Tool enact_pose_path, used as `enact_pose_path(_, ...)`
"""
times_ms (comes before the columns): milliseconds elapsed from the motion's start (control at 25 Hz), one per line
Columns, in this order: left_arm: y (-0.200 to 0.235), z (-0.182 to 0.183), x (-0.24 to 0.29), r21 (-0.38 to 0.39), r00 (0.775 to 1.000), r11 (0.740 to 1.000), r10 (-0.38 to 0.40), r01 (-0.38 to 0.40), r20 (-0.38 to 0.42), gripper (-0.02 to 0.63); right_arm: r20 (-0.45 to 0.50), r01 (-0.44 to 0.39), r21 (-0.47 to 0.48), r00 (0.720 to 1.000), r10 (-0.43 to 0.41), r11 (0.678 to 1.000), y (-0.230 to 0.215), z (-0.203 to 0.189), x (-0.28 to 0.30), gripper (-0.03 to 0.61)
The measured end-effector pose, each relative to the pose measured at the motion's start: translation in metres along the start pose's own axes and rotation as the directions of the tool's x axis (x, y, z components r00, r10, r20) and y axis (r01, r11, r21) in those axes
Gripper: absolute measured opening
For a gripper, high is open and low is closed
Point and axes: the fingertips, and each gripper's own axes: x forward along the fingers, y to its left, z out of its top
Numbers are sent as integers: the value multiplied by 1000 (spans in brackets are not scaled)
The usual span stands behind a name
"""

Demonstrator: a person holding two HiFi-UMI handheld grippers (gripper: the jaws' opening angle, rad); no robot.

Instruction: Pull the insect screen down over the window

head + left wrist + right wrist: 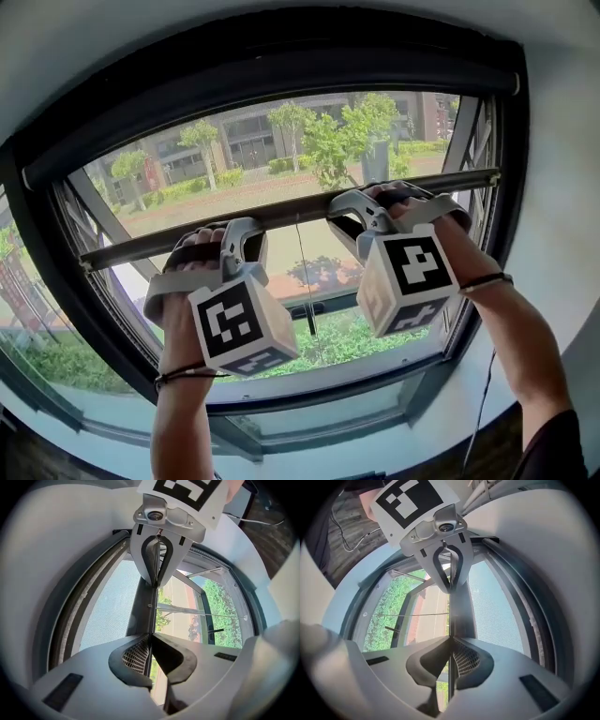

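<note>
across the upper part of the black-framed window [56, 281], the fine grey mesh insect screen [105, 606] hung partway down, ending at its dark metal bottom bar [281, 214]. the left gripper [151, 641] and the right gripper [450, 641], set apart along the bar, each had their jaws pinched nearly together on its thin lip.

An indoor room, apparently upstairs, home or office unclear: pale walls [562, 216] surround a dark-framed window [281, 52] looking down on trees [352, 141], hedges [187, 190] and multi-storey buildings [248, 141] outside
</note>
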Motion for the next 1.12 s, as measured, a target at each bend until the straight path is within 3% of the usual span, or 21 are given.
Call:
enact_pose_path(320,-55,-3,10,-37,997,996,-78,78,19,23,18,-85,46,996,84,995,56,-5,13,23)
enact_pose_path(720,-98,-17,6,-56,990,989,-139,140,7,23,-2,-125,64,992,126,990,98,3,18,23)
enact_pose_path(1120,-173,-21,14,-85,957,953,-292,290,-1,23,2,-245,110,969,246,963,171,-6,29,23)
